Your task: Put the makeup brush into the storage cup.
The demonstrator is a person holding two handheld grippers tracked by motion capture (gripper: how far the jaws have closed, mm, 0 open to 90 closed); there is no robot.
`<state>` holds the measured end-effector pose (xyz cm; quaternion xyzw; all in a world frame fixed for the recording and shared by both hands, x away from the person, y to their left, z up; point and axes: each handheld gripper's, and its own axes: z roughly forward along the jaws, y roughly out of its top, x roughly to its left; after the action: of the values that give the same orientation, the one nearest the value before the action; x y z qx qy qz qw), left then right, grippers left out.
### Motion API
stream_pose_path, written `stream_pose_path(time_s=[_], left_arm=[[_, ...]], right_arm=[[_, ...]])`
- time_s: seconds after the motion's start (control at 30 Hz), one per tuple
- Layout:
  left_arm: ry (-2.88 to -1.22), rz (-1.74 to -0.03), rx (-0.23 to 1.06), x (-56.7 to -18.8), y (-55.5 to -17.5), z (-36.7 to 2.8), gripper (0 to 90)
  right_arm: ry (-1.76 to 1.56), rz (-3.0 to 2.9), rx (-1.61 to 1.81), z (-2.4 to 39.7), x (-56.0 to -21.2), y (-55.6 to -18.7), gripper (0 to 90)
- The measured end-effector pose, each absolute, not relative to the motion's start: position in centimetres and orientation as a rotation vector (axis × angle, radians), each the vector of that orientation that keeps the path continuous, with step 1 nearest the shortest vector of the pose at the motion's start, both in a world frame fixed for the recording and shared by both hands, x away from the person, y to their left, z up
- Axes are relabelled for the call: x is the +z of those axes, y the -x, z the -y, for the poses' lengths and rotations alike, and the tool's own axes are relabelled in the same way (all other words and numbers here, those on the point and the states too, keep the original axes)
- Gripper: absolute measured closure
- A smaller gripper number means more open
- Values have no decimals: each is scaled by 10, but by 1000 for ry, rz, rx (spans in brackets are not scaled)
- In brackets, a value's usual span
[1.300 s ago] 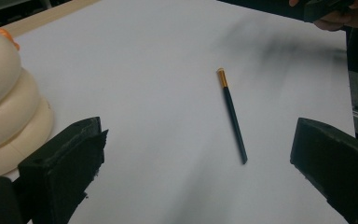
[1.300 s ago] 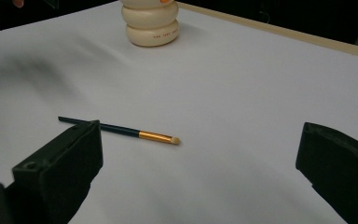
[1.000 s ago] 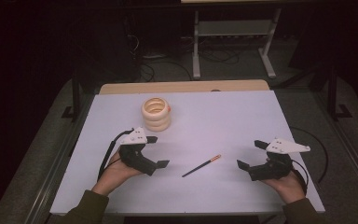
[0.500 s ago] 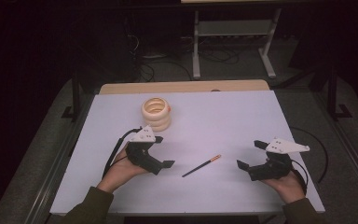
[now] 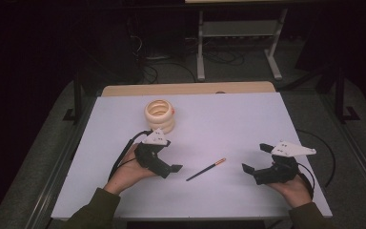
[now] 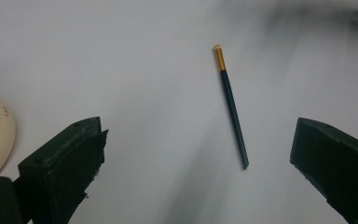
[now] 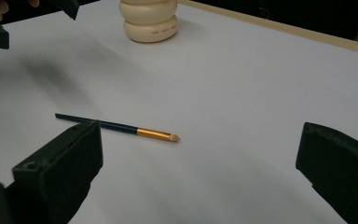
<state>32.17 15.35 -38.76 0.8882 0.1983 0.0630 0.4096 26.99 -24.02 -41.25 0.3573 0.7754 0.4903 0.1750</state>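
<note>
A thin dark brush [image 5: 206,170] with a gold ferrule and pale tip lies flat on the white table between both hands. It appears ahead of the left gripper's wide-apart jaws [image 6: 230,105] and just beyond the right gripper's left jaw [image 7: 121,127]. My left gripper [image 5: 169,167] is open, a short way left of the brush's dark end. My right gripper [image 5: 255,160] is open too, to the right of the brush's tip. Nothing is between either pair of jaws. A cream ribbed holder [image 5: 159,115] stands upright behind the left hand [image 7: 150,19].
The white tabletop [image 5: 228,119] ends in a wooden strip at the far edge [image 5: 186,89]. Metal rails run along both sides. Cables trail from each gripper over the table. Beyond the table the floor is dark, with a metal stand and wires.
My left gripper has moved right and slightly forward, closer to the brush's dark end. The right gripper and the brush have stayed put.
</note>
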Motion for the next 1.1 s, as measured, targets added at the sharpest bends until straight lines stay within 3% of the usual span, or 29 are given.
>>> stream_pose_path(time_s=[0.33, 0.63, 0.67, 1.1], left_arm=[[-2268, -492, 135, -386, -326, -138, 24], [-2316, -479, 121, -386, -328, -123, 84], [-2327, -469, 124, -386, -328, -121, 127], [-2339, -480, 88, -387, -331, -107, 184]], right_arm=[[-1013, -2200, 1385, 240, -413, -270, 0], [-1018, -2197, 1389, 240, -412, -270, 0], [-1019, -2197, 1388, 240, -412, -270, 0], [-1020, -2200, 1383, 240, -412, -270, 0]])
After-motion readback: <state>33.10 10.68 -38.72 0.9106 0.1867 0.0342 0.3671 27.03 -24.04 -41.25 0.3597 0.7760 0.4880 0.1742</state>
